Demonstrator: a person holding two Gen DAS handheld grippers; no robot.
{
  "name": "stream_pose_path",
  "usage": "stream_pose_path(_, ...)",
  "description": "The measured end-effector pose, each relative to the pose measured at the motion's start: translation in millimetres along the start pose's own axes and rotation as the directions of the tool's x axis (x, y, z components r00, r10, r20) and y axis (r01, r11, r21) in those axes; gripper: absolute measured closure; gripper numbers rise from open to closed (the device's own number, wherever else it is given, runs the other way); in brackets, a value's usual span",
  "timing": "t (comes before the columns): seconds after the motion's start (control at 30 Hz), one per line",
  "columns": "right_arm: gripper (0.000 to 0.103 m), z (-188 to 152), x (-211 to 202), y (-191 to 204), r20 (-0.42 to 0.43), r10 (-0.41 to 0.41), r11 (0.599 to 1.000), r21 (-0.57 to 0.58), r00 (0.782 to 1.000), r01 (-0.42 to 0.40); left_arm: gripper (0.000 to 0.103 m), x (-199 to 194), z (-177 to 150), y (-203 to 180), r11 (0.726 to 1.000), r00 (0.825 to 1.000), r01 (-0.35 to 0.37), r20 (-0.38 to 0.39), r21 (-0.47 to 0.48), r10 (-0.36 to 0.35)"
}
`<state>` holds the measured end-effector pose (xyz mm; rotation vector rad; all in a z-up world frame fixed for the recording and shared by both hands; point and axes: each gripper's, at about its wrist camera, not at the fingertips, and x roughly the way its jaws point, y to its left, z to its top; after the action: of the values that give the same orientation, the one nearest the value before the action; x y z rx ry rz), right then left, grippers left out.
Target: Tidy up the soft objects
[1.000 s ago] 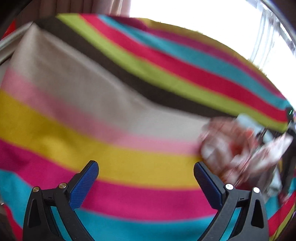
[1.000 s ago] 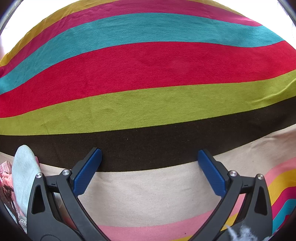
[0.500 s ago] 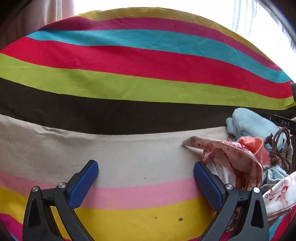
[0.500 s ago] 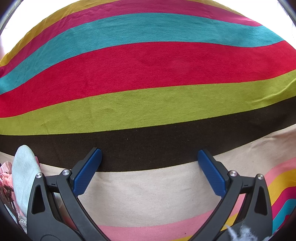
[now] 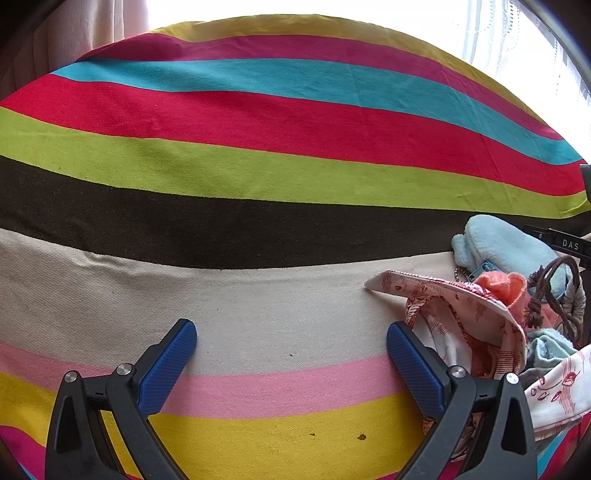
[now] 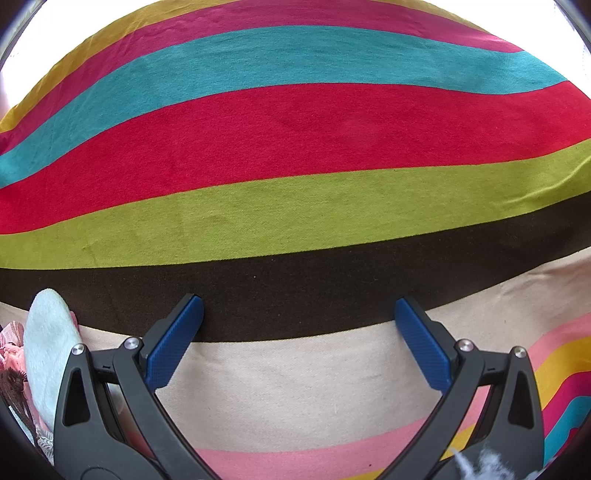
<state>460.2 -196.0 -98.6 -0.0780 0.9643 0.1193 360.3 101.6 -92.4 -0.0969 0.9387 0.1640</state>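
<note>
The left gripper (image 5: 291, 354) hangs over the striped cloth (image 5: 258, 155) with its jaws spread wide and nothing between them; its blue pads (image 5: 166, 369) sit above the pink and yellow stripes, and two small dark specks mark the yellow band close by. Just beside its right finger lies the pile of soft things (image 5: 517, 314): a cream fabric printed in red (image 5: 461, 310) droops against that finger, an orange knit piece (image 5: 506, 288) rests on top of it, a brown cord loop (image 5: 554, 291) curls at the pile's right side, and a pale blue fleece mitten (image 5: 506, 247) lies at the far end, reaching onto the brown stripe. Only the left wrist view shows this pile spread out, along with a black bar lettered "DAS" (image 5: 565, 242) at the right edge and, farther off, a curtain (image 5: 88, 29) and bright window beyond the cloth. The right gripper (image 6: 299, 332) is likewise released and empty, its pads (image 6: 173, 343) over the line where the cream stripe meets the brown. In its view the pile is squeezed into the lower left corner: the mitten (image 6: 48, 354) stands out beside the left finger, with scraps of pink and dark material behind it. At the bottom right edge a tuft of white fluff (image 6: 476, 465) shows, seen in this view alone. Beyond both grippers the green, red, teal, magenta and mustard stripes run to the cloth's far edge.
</note>
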Motion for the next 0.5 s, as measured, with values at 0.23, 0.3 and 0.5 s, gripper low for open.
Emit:
stream_pose_path(0.23, 0.0, -0.9, -1.3, -0.5, -0.001, 0.013, 1.0, -0.015, 1.0, -0.013, 0.0, -3.7, 0.3, -0.5, 1.0, 1.0, 0.0, 0.0, 0.0, 0.0)
stream_pose_path(0.3, 0.0, -1.0, -1.3, -0.8, -0.001, 0.013, 1.0, -0.016, 1.0, -0.013, 0.0, -2.8, -0.2, -0.3, 1.0, 1.0, 0.0, 0.0, 0.0, 0.0)
stream_pose_path(0.5, 0.0, -0.8, -1.4, -0.6, -0.001, 0.013, 1.0, -0.016, 1.0, -0.013, 0.0, -3.3, 0.1, -0.3, 1.0, 1.0, 0.0, 0.0, 0.0, 0.0)
